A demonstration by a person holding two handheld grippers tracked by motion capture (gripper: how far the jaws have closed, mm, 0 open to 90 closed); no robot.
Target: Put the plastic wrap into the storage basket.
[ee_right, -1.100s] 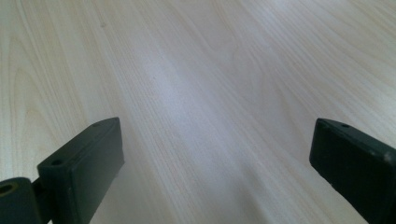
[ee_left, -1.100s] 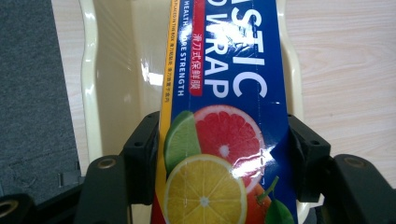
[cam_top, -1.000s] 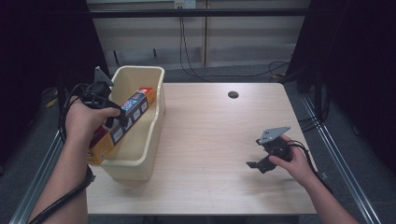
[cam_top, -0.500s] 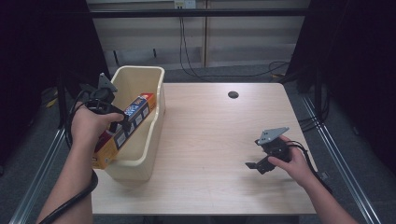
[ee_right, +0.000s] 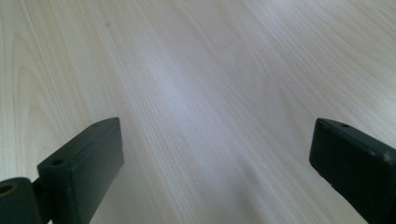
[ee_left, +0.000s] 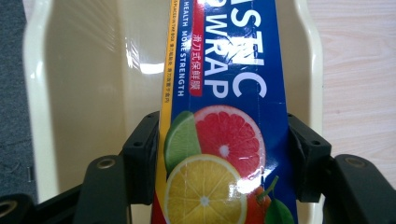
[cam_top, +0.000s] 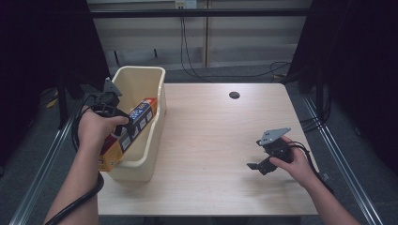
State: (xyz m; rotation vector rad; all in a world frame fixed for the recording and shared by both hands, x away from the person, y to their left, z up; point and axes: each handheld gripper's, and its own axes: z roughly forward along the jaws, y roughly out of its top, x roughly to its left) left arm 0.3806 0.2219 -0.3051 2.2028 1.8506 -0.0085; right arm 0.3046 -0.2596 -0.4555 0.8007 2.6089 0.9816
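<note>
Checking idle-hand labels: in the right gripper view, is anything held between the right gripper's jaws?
No: the right gripper stands open, with bare wooden table between its two jaws.

Reading, between the two black jaws on the long blue-and-yellow cardboard box [ee_left: 224, 116] printed with citrus slices: large white letters cut off at the top, "ASTIC" over "WRAP". Showing beside them a red strip with white Chinese characters. Running along the yellow edge nearest one jaw: "HEALTH MORE STRENGTH".
</note>
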